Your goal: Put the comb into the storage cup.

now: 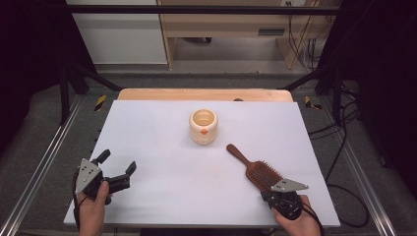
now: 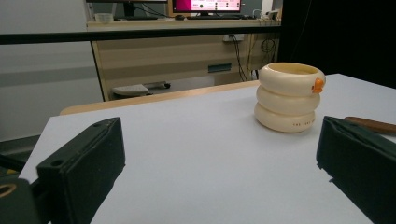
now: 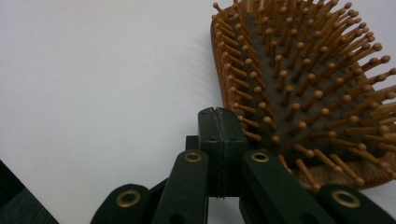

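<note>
Wooden paddle hairbrush, bristles up, flat

In the high view the grey plate of the right gripper covers the near end of the brown wooden paddle hairbrush, so whether its fingers touch the brush cannot be told there. In the right gripper view the brush head is cut off by the top and right edges, and its handle is out of the picture. In the left gripper view the handle runs off the right edge behind the right finger. The small dark lettering on the cream ringed ceramic cup is too small to read.
</note>
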The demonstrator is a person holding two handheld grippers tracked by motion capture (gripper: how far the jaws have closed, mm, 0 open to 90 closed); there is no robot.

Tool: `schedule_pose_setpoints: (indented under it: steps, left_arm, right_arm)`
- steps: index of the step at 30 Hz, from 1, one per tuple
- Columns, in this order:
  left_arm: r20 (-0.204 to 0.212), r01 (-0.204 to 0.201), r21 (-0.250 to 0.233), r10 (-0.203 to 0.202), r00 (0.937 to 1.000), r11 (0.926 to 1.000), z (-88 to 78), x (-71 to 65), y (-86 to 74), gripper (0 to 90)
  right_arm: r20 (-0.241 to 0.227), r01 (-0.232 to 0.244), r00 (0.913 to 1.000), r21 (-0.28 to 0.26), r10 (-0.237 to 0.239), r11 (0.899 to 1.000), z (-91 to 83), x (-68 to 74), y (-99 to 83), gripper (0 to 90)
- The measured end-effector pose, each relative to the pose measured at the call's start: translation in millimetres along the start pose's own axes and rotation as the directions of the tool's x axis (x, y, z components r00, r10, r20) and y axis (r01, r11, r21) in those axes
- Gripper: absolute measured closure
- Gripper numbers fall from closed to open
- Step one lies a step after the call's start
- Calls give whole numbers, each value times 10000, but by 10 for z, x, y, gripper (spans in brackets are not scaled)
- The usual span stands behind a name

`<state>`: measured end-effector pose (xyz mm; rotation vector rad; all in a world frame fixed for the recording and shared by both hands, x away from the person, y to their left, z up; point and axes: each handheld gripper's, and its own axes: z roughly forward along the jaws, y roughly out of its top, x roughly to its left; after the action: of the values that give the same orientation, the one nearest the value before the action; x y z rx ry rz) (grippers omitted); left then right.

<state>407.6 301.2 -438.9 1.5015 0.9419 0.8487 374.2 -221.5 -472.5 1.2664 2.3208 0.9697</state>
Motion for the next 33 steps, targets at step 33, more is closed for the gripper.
schedule_pose_setpoints:
  steps: [33]
  left_arm:
    - [-98, 48, 18, -48, 9999, 10000, -3, 16, 0, 14]
  right_arm:
    - [973, -552, 9937, -151, 564, 9984, -87, -215, -44, 900]
